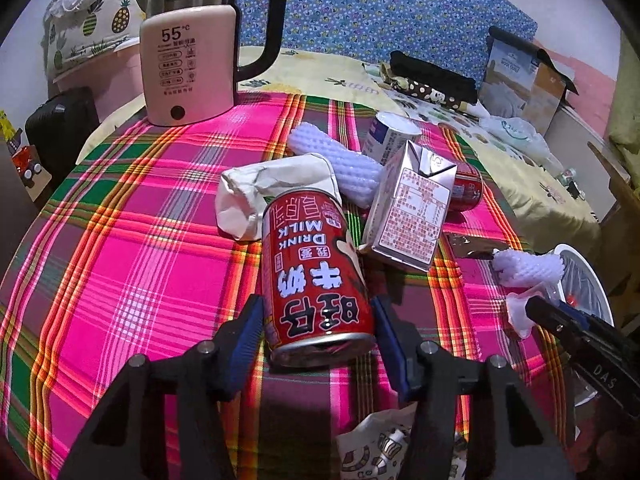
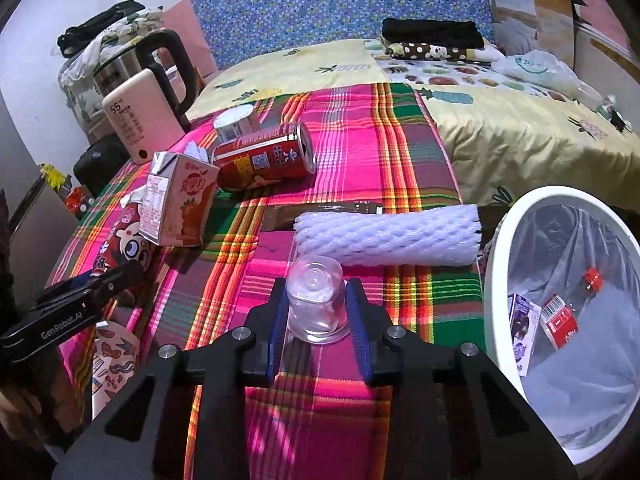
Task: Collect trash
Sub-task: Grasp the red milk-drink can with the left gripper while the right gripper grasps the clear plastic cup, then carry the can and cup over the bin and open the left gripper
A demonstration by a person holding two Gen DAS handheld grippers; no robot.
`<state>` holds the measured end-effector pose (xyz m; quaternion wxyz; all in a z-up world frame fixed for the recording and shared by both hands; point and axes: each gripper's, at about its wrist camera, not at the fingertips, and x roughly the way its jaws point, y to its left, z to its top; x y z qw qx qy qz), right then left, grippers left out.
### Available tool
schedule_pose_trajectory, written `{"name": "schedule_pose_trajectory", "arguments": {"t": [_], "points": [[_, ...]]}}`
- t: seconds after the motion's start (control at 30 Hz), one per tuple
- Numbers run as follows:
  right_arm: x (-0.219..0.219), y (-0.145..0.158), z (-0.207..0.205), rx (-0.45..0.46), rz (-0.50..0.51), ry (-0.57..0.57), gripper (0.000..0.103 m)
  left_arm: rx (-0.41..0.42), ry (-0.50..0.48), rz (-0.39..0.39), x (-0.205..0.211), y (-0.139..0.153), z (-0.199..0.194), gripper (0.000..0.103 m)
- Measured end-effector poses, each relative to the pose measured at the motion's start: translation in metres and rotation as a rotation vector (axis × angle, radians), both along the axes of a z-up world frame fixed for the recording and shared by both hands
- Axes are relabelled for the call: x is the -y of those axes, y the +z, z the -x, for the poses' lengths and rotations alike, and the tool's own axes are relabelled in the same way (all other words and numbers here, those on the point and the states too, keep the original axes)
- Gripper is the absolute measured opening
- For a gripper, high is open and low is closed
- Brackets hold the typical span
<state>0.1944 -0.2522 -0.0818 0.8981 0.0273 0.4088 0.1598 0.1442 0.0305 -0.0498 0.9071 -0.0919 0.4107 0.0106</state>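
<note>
A pink-and-green plaid cloth point(image 2: 360, 152) covers the near surface. At its far left corner stands an electric kettle point(image 1: 192, 52) with a steel body, black handle and a pale pink front panel reading 55°C. Beyond the plaid lies a pale yellow bedspread point(image 2: 520, 136) printed with pineapples, backed by a blue floral panel point(image 2: 328, 4). On the far right of the bed sit a folded black garment point(image 2: 430, 32) atop a brown polka-dot item point(image 2: 432, 51), a crumpled clear plastic bag point(image 2: 536, 66), and an open cardboard box point(image 2: 536, 0). A dark suitcase point(image 1: 60, 128) stands far left, below a pineapple-print cloth point(image 1: 96, 20).
</note>
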Motion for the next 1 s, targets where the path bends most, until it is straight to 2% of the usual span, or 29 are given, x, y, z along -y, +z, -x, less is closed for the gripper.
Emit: {"name": "schedule_pose_trajectory", "arguments": {"t": [0.27,0.53,1.0], "points": [[0.003,0.011,0.012,0.035,-0.018,0.003,0.030,0.052,-0.005,-0.032,-0.003,0.012,0.016,0.056],[0.009,0.018,0.021,0.058,-0.032,-0.011,0.029,0.100,-0.005,-0.029,-0.009,0.028,0.027,0.056],[0.028,0.027,0.034,0.102,-0.053,-0.066,0.029,0.171,-0.056,-0.036,0.010,0.060,0.040,0.055]]}}
